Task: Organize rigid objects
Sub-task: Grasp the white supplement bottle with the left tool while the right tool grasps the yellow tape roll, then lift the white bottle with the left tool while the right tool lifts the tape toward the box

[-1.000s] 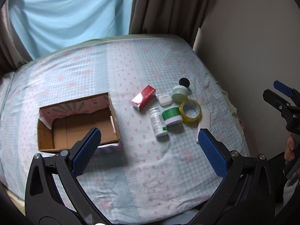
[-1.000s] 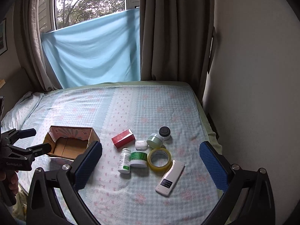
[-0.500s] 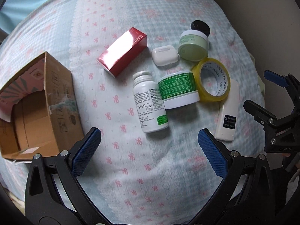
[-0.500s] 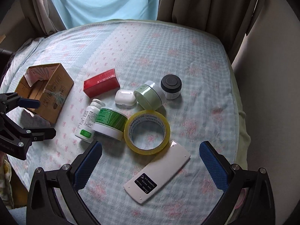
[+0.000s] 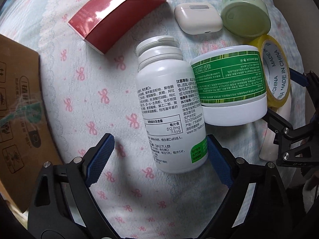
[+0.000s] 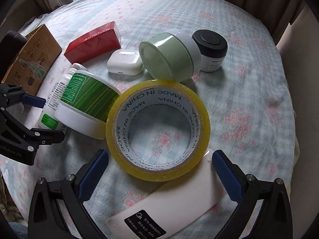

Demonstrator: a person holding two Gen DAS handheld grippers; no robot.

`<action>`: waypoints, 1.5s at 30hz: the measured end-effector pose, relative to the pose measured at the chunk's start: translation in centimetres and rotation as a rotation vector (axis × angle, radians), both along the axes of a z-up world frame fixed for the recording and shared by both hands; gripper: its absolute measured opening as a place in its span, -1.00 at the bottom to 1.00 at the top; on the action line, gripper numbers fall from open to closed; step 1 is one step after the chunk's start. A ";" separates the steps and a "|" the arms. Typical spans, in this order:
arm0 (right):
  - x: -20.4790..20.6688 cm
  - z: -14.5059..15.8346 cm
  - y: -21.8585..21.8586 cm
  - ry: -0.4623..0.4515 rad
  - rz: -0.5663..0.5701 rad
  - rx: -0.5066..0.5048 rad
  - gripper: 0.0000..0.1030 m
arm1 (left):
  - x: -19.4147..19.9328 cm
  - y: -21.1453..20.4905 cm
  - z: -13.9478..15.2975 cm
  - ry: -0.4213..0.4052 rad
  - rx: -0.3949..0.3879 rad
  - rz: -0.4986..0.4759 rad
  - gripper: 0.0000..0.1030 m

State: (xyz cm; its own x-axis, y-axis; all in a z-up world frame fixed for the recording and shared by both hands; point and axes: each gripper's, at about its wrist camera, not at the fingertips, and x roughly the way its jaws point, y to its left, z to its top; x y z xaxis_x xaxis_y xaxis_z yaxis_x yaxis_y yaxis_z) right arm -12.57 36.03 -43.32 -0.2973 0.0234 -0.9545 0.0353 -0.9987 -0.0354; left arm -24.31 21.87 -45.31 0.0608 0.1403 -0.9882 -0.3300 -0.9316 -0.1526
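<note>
My left gripper (image 5: 159, 155) is open, its blue pads on either side of the base of a white pill bottle (image 5: 169, 107) lying on the bed. A green-labelled jar (image 5: 229, 89) leans against the bottle. My right gripper (image 6: 159, 171) is open above a white remote (image 6: 173, 205), just below a yellow tape roll (image 6: 157, 129). The bottle (image 6: 53, 97) and the jar (image 6: 87, 103) also show in the right wrist view, next to the left gripper (image 6: 39, 117).
A red box (image 5: 117, 14), a white earbud case (image 5: 197, 18) and a pale green jar (image 5: 245, 14) lie beyond the bottle. A dark-lidded jar (image 6: 211, 49) stands at the back. A cardboard box (image 5: 18, 111) is at the left on the flowered bedspread (image 6: 249, 91).
Both grippers have come down close to the objects. The left one now straddles the pill bottle's base; the right one hangs over the remote and tape roll. Both stay open.
</note>
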 end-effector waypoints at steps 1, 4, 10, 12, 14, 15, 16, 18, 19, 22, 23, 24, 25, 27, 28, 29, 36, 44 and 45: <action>-0.2 -0.1 -0.1 0.006 0.010 0.013 1.00 | -0.1 0.1 0.0 0.004 -0.004 -0.015 0.71; -1.0 -0.1 -0.1 0.009 0.031 0.014 1.00 | -0.5 0.2 0.3 0.023 -0.033 -0.053 0.61; -2.8 0.2 -0.1 0.027 0.082 0.018 1.00 | -3.2 -0.1 0.6 0.036 -0.037 -0.075 0.35; -3.3 0.1 -0.4 0.023 0.111 0.033 1.00 | -3.9 0.5 0.4 0.026 -0.033 -0.103 0.15; -3.6 0.1 -0.4 0.014 0.136 0.035 1.00 | -4.1 1.2 0.2 0.008 -0.036 -0.127 -0.07; -3.7 0.1 -0.4 0.007 0.142 0.034 1.00 | -4.2 1.4 0.2 0.009 -0.048 -0.132 -0.07; -3.7 0.1 -0.3 0.003 0.148 0.027 0.99 | -4.2 1.5 0.2 0.009 -0.055 -0.135 -0.07; -3.6 0.3 -0.4 0.002 0.157 0.022 0.88 | -4.1 1.3 0.5 0.014 -0.050 -0.130 -0.08; -3.6 0.4 -0.5 0.003 0.154 0.027 0.88 | -4.0 1.3 0.6 0.020 -0.048 -0.129 -0.08; -3.6 0.5 -0.8 0.003 0.153 0.050 0.87 | -3.9 1.3 0.9 0.034 -0.052 -0.131 -0.08; -3.6 0.6 -0.8 0.001 0.150 0.053 0.87 | -3.8 1.2 1.0 0.037 -0.051 -0.127 -0.09; -3.6 0.7 -0.8 0.000 0.147 0.056 0.87 | -3.9 1.1 1.2 0.041 -0.048 -0.121 -0.09; -3.6 0.8 -0.8 0.000 0.144 0.060 0.87 | -3.9 1.0 1.5 0.046 -0.043 -0.114 -0.09; -3.4 1.1 -0.8 0.003 0.140 0.066 0.87 | -3.9 0.7 2.2 0.061 -0.034 -0.101 -0.09; -3.3 1.4 -0.8 0.006 0.137 0.067 0.87 | -3.9 0.6 2.6 0.068 -0.028 -0.094 -0.10; -3.2 1.7 -0.8 0.011 0.133 0.065 0.87 | -3.9 0.5 2.9 0.075 -0.022 -0.089 -0.10; -1.4 3.0 -0.4 0.038 0.066 0.067 0.87 | -4.0 -0.4 5.0 0.104 0.029 -0.049 -0.10; 0.6 6.7 0.3 0.082 -0.057 0.039 0.87 | -4.2 -1.4 9.1 0.176 0.102 -0.003 -0.10; 0.5 7.4 0.3 0.090 -0.070 0.037 0.87 | -4.2 -0.9 10.2 0.186 0.111 0.004 -0.10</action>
